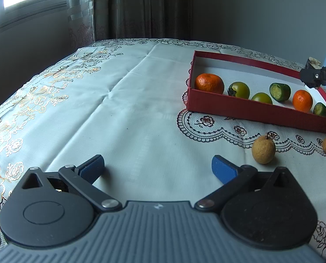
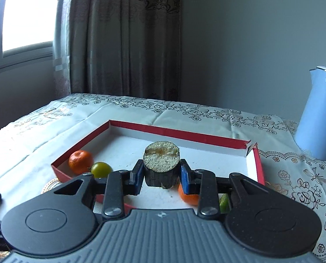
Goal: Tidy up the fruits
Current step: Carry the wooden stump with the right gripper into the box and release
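Observation:
A red box (image 1: 257, 111) with a white floor holds two oranges (image 1: 209, 82), green tomatoes (image 1: 239, 89) and cut green fruit pieces (image 1: 280, 91). My right gripper (image 2: 161, 175) is shut on a dark cut fruit chunk (image 2: 161, 164), its pale cut face up, held above the red box (image 2: 184, 134). The same chunk (image 1: 313, 62) shows at the right edge of the left wrist view. My left gripper (image 1: 157, 168) rests open and empty over the tablecloth. Two small brown fruits (image 1: 263, 150) lie on the cloth in front of the box, right of its fingers.
A light blue kettle (image 2: 318, 114) stands at the right, behind the box. Curtains (image 2: 123, 37) and a window (image 2: 27, 15) lie beyond the table's far edge. A patterned cloth (image 1: 119, 100) covers the table.

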Demonstrator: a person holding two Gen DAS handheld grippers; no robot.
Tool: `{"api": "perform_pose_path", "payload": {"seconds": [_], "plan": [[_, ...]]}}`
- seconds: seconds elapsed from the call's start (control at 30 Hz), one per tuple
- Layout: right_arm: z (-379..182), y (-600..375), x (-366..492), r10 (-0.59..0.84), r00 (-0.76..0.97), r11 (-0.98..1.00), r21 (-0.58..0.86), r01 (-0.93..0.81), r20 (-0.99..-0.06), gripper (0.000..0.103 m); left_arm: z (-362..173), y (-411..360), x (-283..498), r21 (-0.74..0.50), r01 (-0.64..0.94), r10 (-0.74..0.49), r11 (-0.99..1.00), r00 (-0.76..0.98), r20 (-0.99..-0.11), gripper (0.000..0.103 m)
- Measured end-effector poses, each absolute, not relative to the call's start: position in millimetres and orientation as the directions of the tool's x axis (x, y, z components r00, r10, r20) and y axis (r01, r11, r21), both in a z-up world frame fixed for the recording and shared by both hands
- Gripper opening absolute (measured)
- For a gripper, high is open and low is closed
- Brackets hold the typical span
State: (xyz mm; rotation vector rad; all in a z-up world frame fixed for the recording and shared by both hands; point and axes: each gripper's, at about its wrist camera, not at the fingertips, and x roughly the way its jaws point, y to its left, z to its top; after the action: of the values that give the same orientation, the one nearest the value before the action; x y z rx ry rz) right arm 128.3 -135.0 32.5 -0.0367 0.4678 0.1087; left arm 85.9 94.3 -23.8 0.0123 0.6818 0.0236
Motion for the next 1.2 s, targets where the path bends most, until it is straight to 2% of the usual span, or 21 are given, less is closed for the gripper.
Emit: {"api": "perform_pose_path", "payload": {"seconds": [0.53,1.2], "plan": [[-1.3,-125.6,159.5,0.104,0.837,0.993,0.01,-0.117,-0.537,0.032,-24.0,94.4,85.9,0.019,-0.018,0.026,1.0,0.776,-0.63,0.103],[-9.5,-124.9,167.8,0.104,0.822,0.993,0.01,-0.119,-0.56,0.033,-24.2,94.3,86.2,0.019,-0.018,0.026,1.0,0.776,-0.63,0.103]]}}
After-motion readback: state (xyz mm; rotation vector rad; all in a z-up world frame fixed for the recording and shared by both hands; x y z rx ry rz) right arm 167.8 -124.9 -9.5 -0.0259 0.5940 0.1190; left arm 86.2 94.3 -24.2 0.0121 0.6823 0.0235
